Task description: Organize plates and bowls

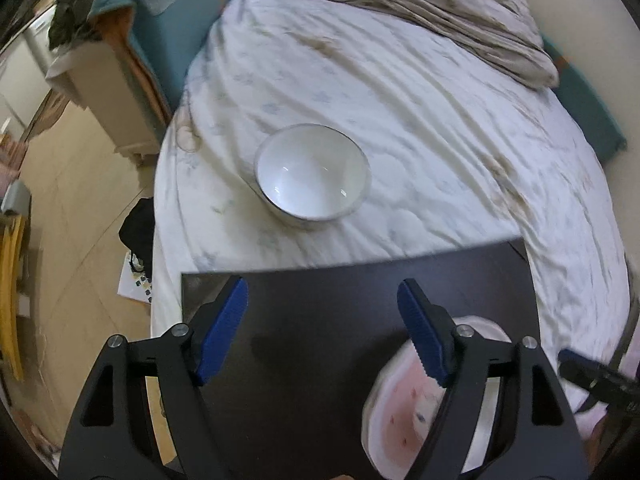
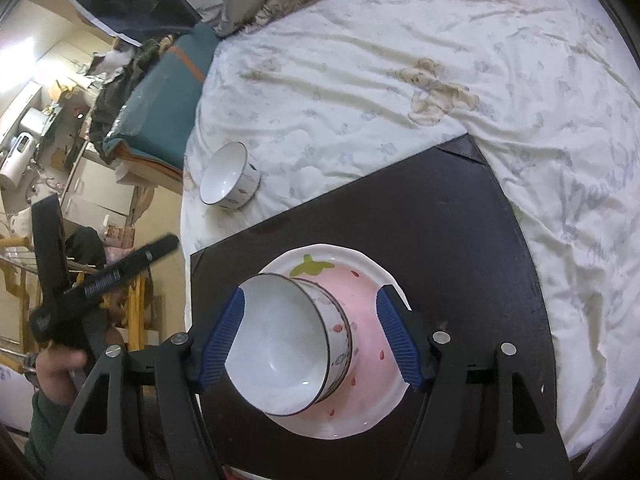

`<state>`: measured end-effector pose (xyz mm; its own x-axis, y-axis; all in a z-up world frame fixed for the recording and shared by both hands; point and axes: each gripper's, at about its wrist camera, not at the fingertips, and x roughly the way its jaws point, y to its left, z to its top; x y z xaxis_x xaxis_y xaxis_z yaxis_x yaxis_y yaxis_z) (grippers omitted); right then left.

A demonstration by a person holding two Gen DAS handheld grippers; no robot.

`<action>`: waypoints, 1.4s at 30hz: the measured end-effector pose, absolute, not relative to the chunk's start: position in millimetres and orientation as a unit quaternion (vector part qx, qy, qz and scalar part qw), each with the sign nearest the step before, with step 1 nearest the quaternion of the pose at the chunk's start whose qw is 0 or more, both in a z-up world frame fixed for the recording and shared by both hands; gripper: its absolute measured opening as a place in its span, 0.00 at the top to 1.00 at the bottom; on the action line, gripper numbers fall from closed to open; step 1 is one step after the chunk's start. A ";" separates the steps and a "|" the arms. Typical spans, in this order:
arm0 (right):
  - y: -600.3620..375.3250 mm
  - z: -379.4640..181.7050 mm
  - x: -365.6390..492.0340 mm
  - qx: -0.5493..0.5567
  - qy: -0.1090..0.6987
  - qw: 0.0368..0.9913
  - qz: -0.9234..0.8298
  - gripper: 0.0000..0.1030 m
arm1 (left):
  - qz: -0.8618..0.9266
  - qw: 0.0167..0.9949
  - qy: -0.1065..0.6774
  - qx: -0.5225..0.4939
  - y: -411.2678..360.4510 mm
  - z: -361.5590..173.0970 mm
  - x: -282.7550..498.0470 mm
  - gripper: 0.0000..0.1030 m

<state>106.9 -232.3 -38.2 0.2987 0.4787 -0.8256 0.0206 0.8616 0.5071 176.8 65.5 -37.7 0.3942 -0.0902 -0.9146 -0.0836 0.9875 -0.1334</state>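
**One bowl stacked, one still out on the bed**

Our right gripper (image 2: 310,338) stands wide around the bowl on the plate (image 2: 288,344), blue pads clear of its sides, so we judge that bowl set down on the pink plate (image 2: 368,316). Our left gripper (image 1: 322,330) is open and empty over the dark board (image 1: 320,300). The second bowl (image 1: 312,172) sits ahead of it on the bedsheet (image 1: 440,140). Next, we reckon, the left reaches forward and straddles its rim.

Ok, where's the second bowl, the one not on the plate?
The loose bowl sits on the white bedsheet, beyond the dark board, nearer the bed's left edge.
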 end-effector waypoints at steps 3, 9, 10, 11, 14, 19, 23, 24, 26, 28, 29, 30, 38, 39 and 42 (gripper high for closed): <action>-228.1 -53.9 129.0 0.226 0.615 0.745 0.125 0.31 | 0.022 0.827 0.551 -0.114 85.5 -41.0 192.0 0.28; -198.4 -55.5 176.8 0.234 0.629 0.732 0.122 0.31 | 0.039 0.815 0.557 -0.157 115.6 -55.2 221.6 0.28; -186.3 -54.6 189.3 0.228 0.632 0.730 0.126 0.31 | 0.041 0.815 0.557 -0.150 117.1 -57.0 225.0 0.28; -177.7 -54.6 196.9 0.222 0.634 0.730 0.129 0.31 | 0.044 0.815 0.560 -0.144 119.6 -61.1 229.1 0.28; -146.5 -55.7 225.6 0.196 0.638 0.732 0.138 0.31 | 0.048 0.806 0.570 -0.152 129.6 -72.5 237.5 0.28; -103.9 -72.6 269.1 0.160 0.646 0.734 0.135 0.31 | 0.070 0.795 0.584 -0.146 138.5 -93.9 249.4 0.28; -70.0 -94.4 298.3 0.108 0.658 0.732 0.138 0.31 | 0.058 0.796 0.584 -0.151 139.1 -100.3 259.5 0.28; -65.1 -98.6 303.6 0.107 0.660 0.730 0.139 0.31 | 0.051 0.796 0.583 -0.154 138.4 -101.7 263.0 0.28; -54.5 -106.9 314.4 0.105 0.662 0.728 0.142 0.34 | 0.048 0.797 0.583 -0.150 136.6 -105.5 268.7 0.28; -45.6 -113.3 323.0 0.093 0.665 0.727 0.144 0.39 | 0.054 0.797 0.584 -0.145 135.3 -110.4 274.7 0.31; -41.3 -117.8 327.4 0.087 0.666 0.726 0.143 0.42 | 0.054 0.796 0.585 -0.147 135.3 -111.8 276.0 0.35; -39.0 -120.9 330.2 0.085 0.667 0.726 0.141 0.44 | 0.052 0.792 0.589 -0.153 134.6 -115.5 279.9 0.38; -24.8 -144.6 340.3 0.052 0.671 0.727 0.139 0.67 | 0.030 0.786 0.608 -0.112 117.2 -133.3 294.9 0.69; -23.1 -146.3 339.6 0.048 0.670 0.727 0.142 0.70 | 0.028 0.781 0.614 -0.111 116.8 -137.8 296.1 0.72; -19.5 -154.1 339.0 0.051 0.676 0.719 0.149 0.74 | 0.038 0.767 0.629 -0.120 121.2 -145.6 298.0 0.74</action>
